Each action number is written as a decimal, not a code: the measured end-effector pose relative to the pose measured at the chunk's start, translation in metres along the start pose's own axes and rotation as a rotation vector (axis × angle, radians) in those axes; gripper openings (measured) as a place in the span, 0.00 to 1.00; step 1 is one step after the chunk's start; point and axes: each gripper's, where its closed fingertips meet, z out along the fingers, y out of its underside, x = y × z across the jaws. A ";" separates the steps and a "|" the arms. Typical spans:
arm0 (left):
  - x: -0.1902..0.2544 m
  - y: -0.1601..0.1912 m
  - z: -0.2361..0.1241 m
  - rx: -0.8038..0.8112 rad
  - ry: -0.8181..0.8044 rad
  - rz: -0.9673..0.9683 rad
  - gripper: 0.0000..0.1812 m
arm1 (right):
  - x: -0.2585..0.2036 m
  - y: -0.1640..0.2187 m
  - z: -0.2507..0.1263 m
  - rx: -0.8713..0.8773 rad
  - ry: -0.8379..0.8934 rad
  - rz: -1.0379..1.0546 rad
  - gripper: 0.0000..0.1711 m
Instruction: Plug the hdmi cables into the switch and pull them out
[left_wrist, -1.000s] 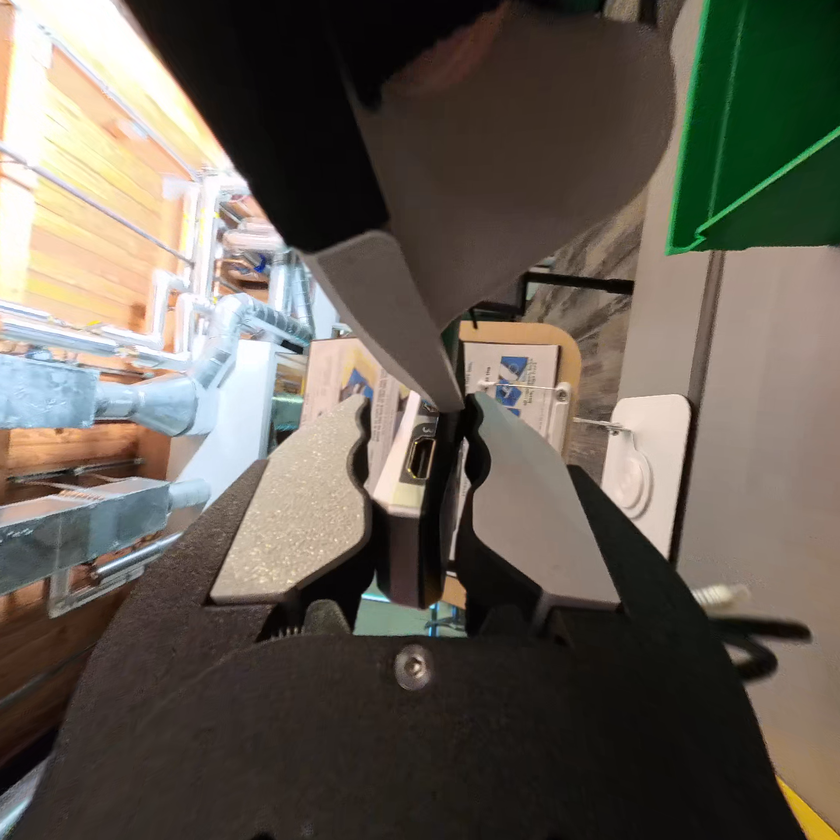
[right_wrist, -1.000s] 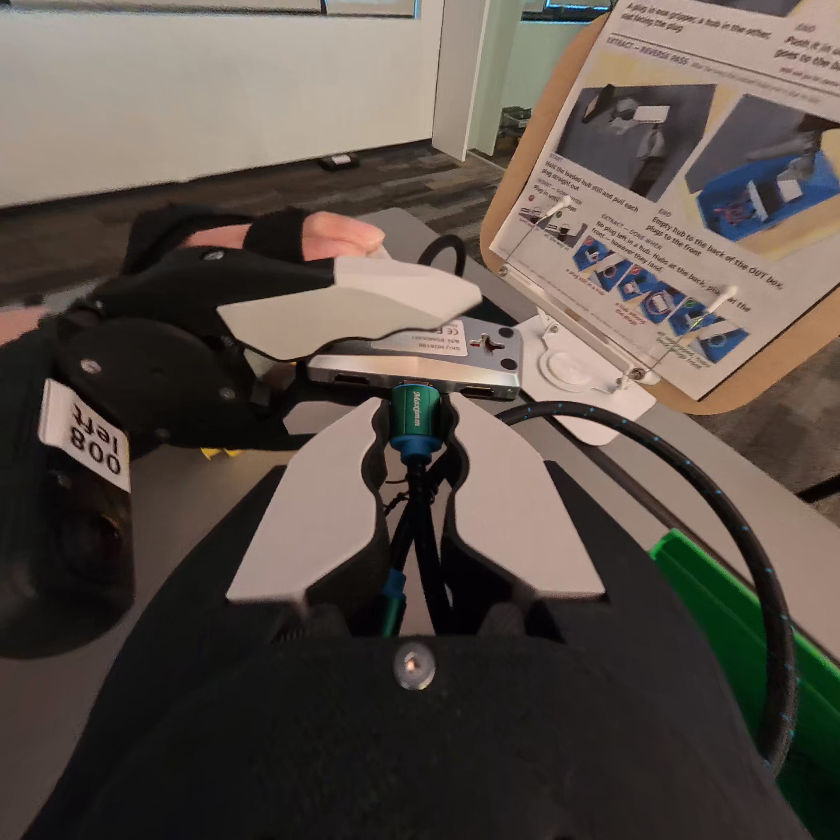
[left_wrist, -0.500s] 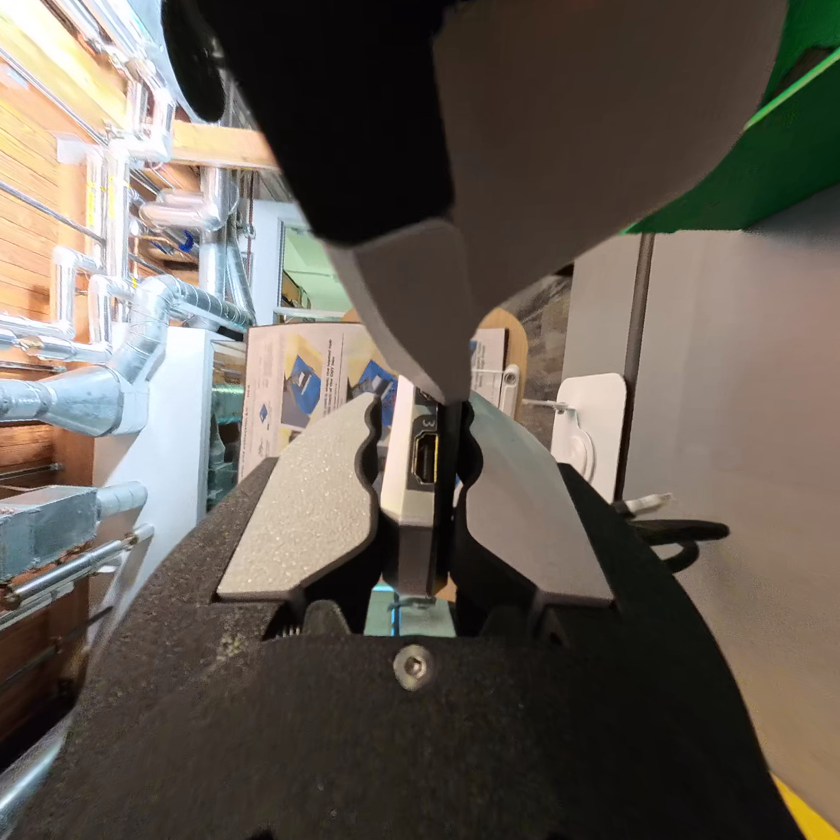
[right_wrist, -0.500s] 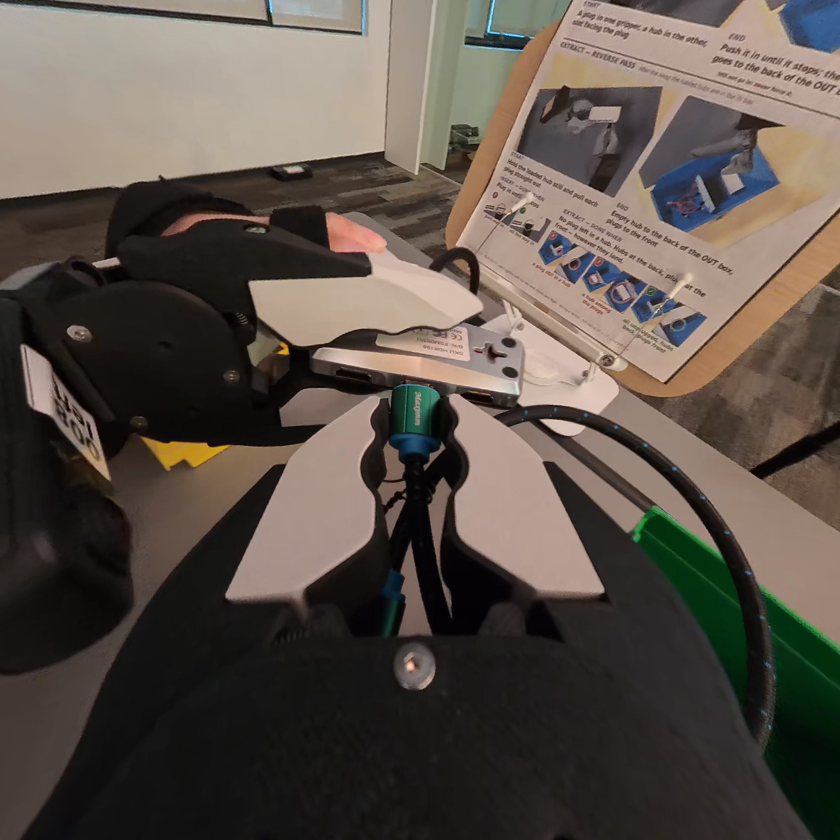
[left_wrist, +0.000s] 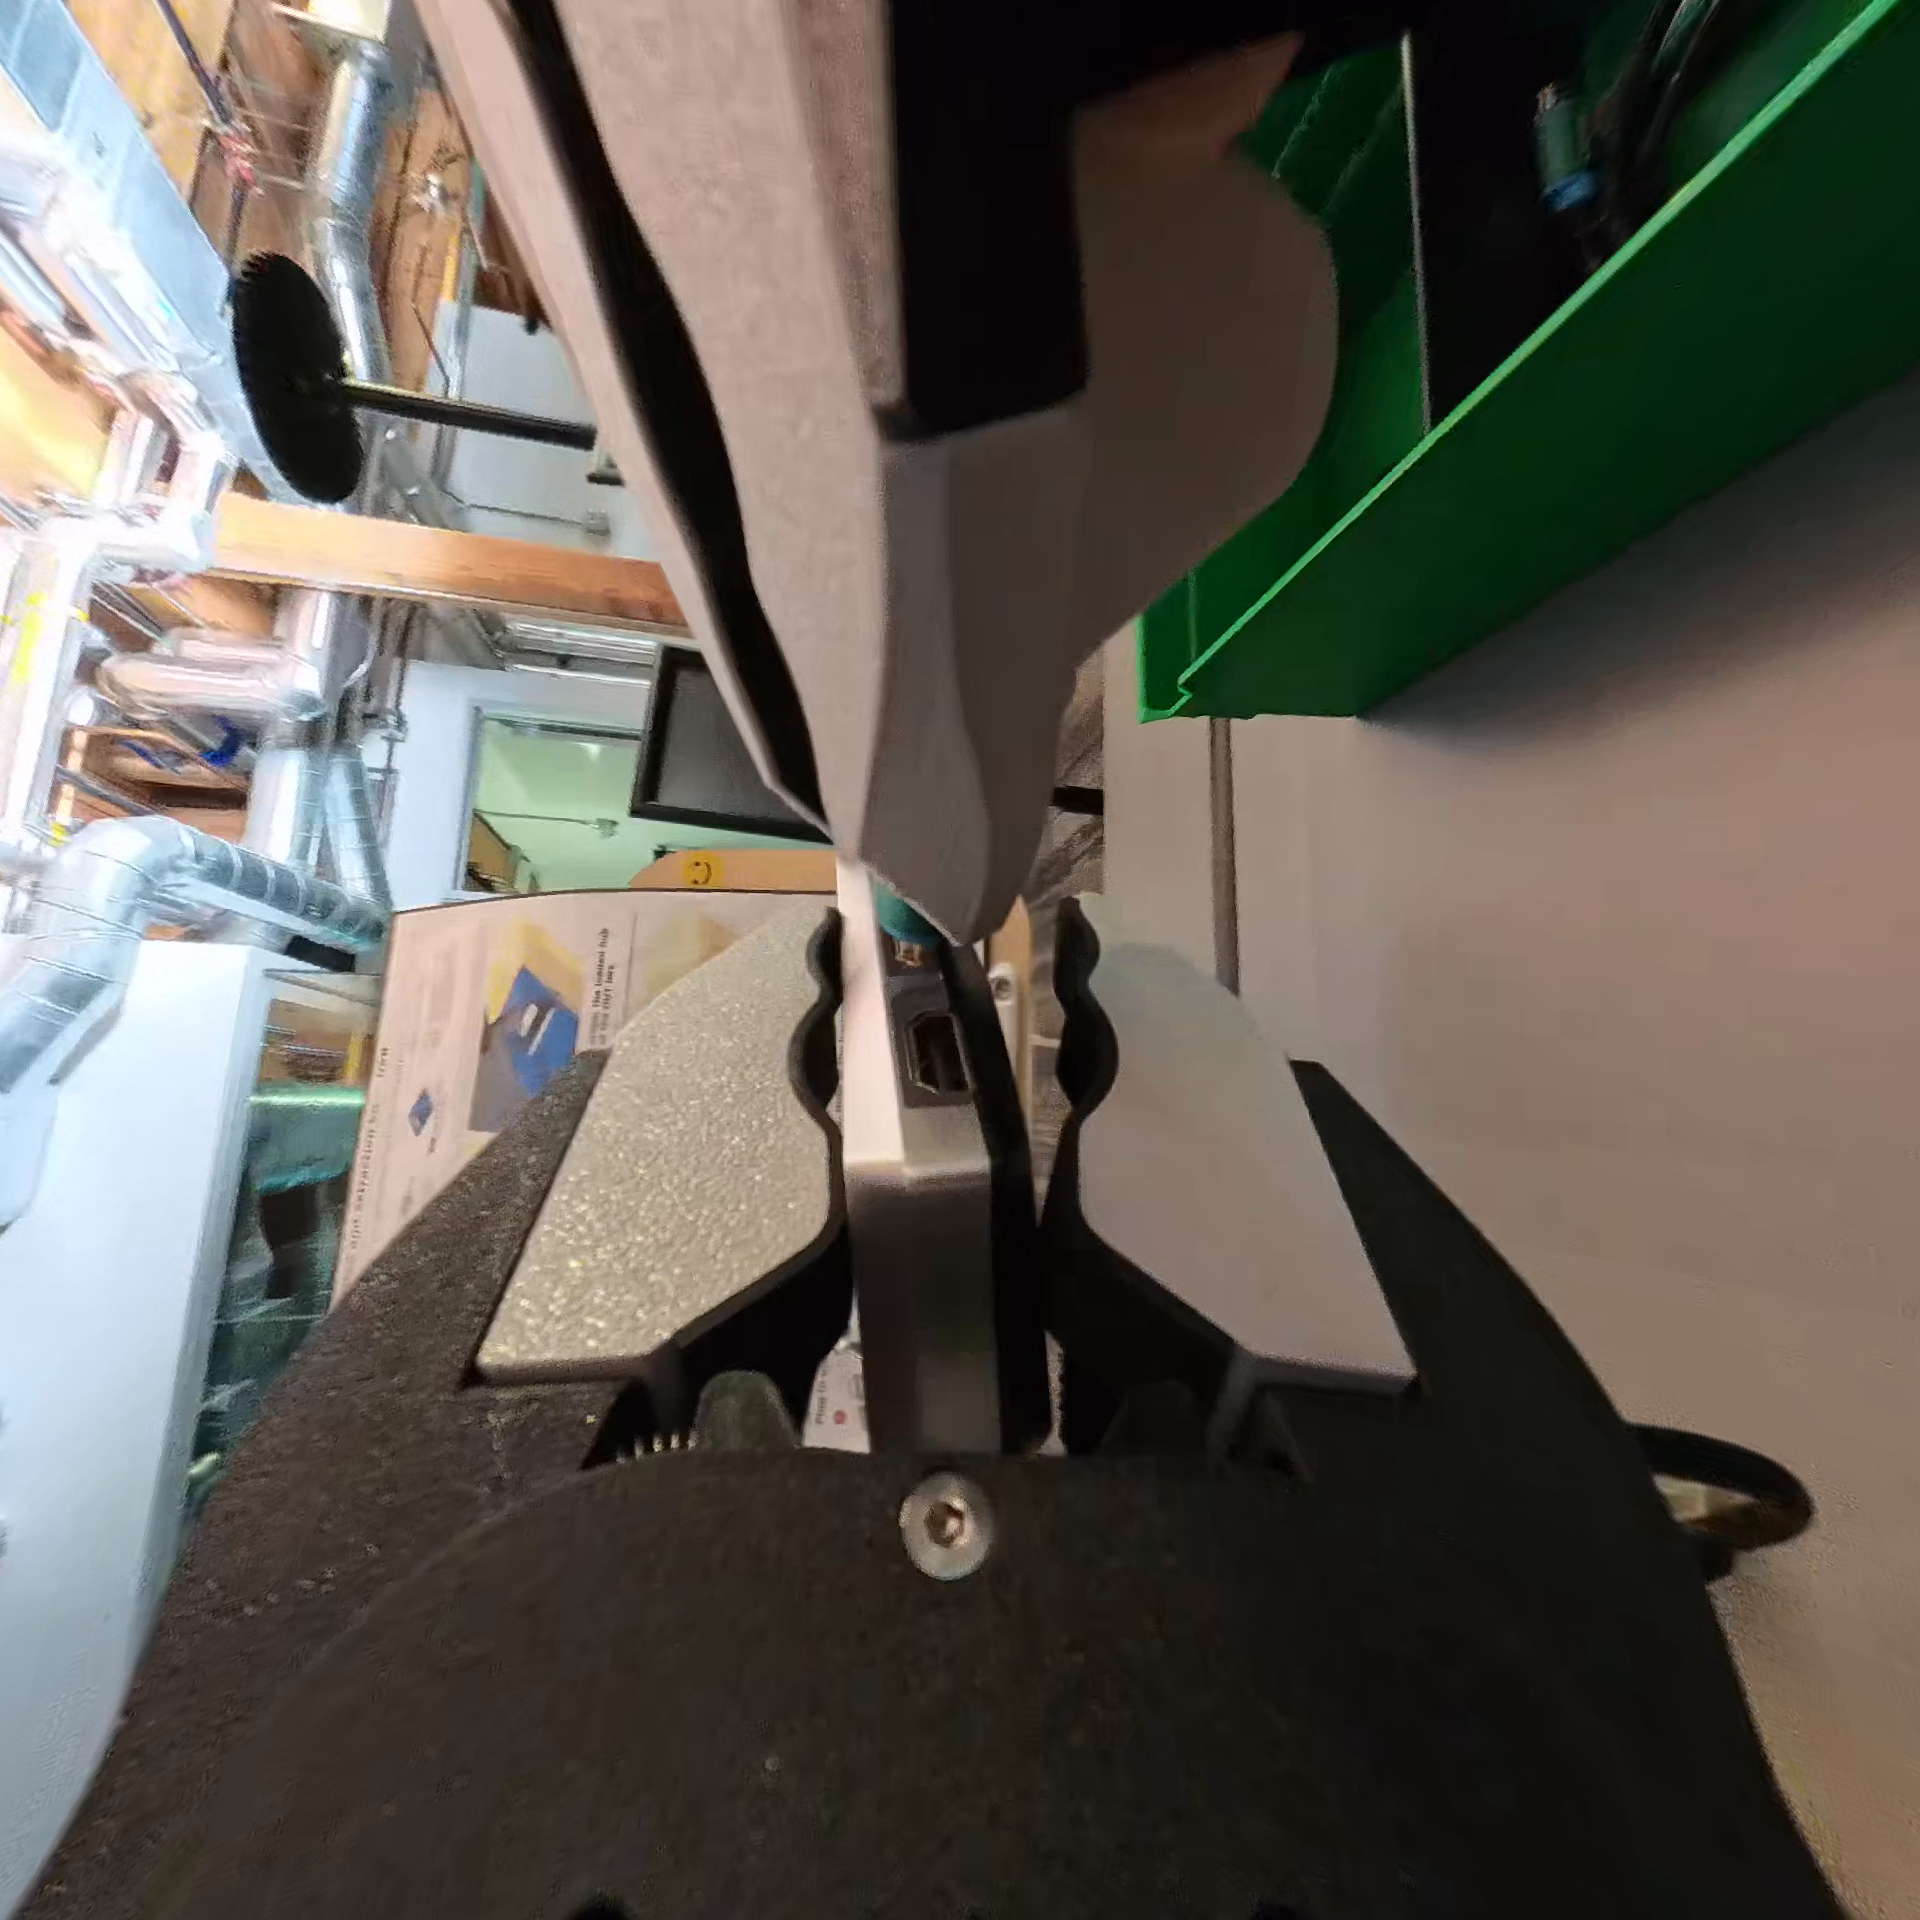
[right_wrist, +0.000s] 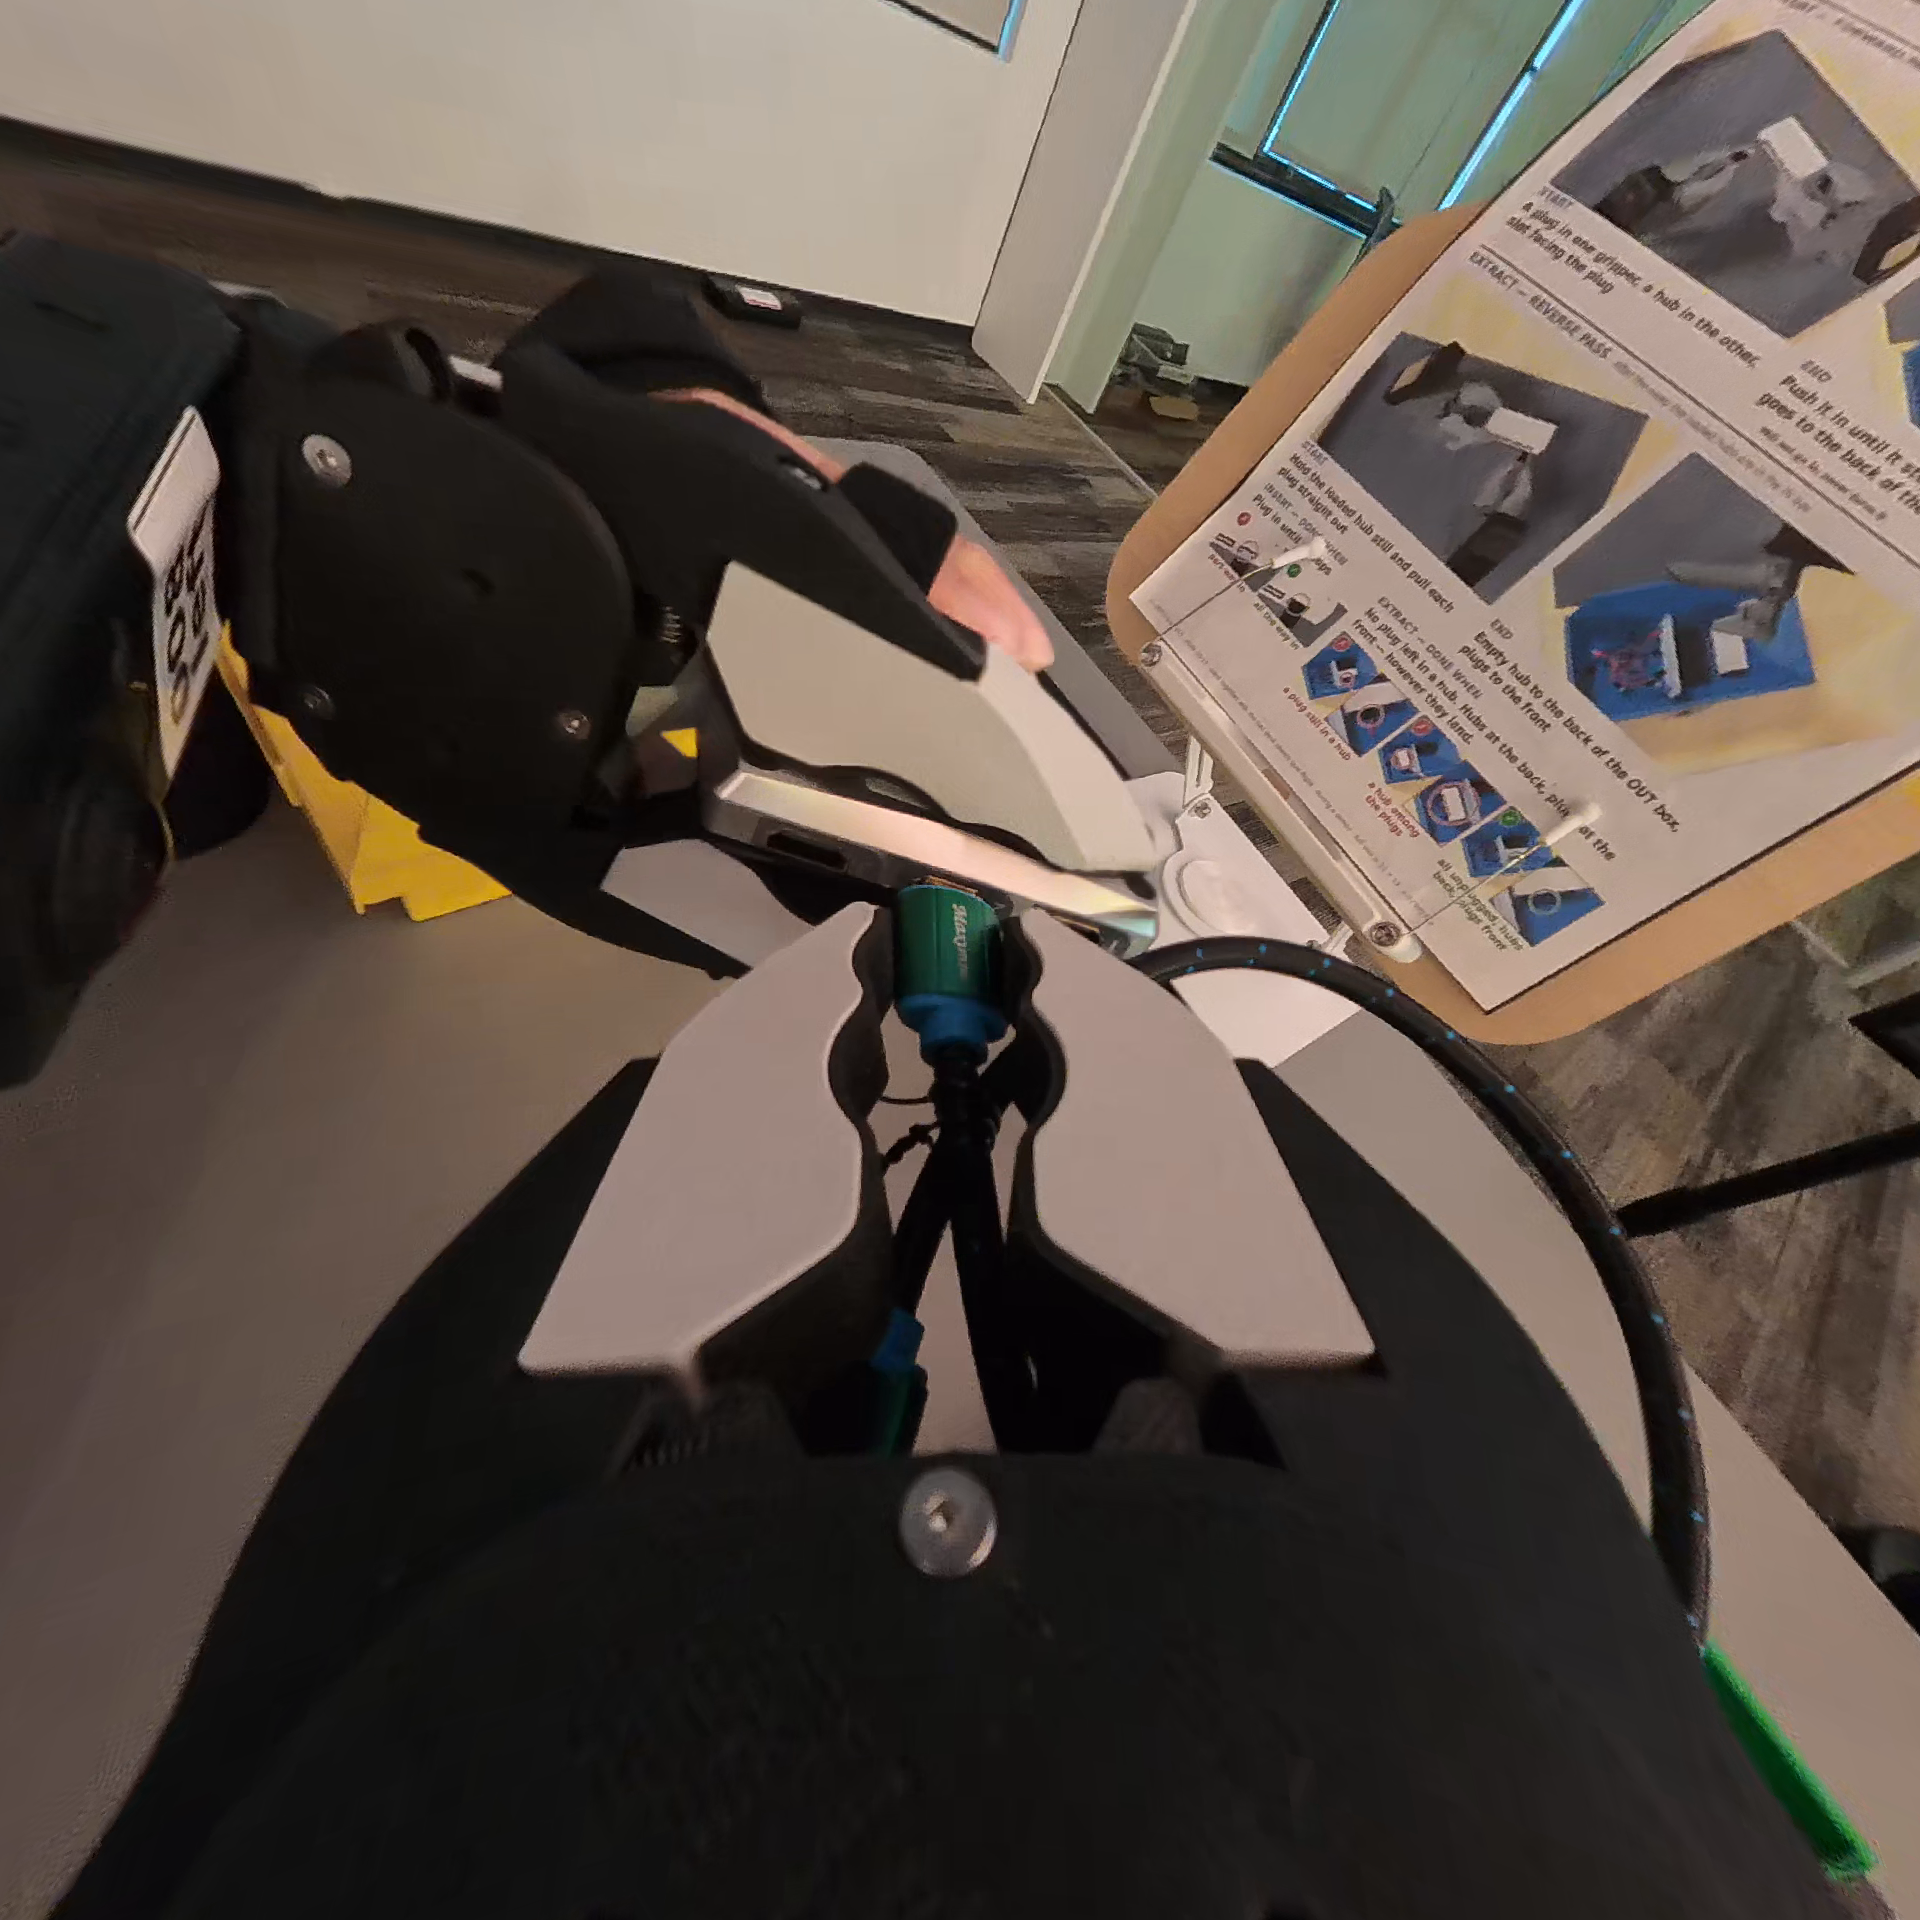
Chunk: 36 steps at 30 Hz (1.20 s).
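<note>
My left gripper pinches the silver switch; my right gripper pinches the green plug at its port edge, grey table open below.

Your right gripper is clamped on the teal HDMI plug, tip right at the silver switch that the left gripper pinches just ahead.

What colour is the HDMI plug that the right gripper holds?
The HDMI plug is teal green with a blue collar; the right wrist view shows it best.
</note>
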 end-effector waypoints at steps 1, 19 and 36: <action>-0.001 0.000 -0.001 -0.007 0.002 0.000 0.21 | 0.000 0.000 0.000 0.002 -0.008 0.015 0.10; -0.013 -0.003 -0.010 -0.066 -0.063 -0.029 0.20 | -0.004 -0.007 -0.013 0.063 0.038 -0.019 0.10; 0.004 0.025 -0.061 -0.035 0.000 -0.559 0.24 | 0.001 0.007 -0.006 0.015 0.237 -0.247 0.07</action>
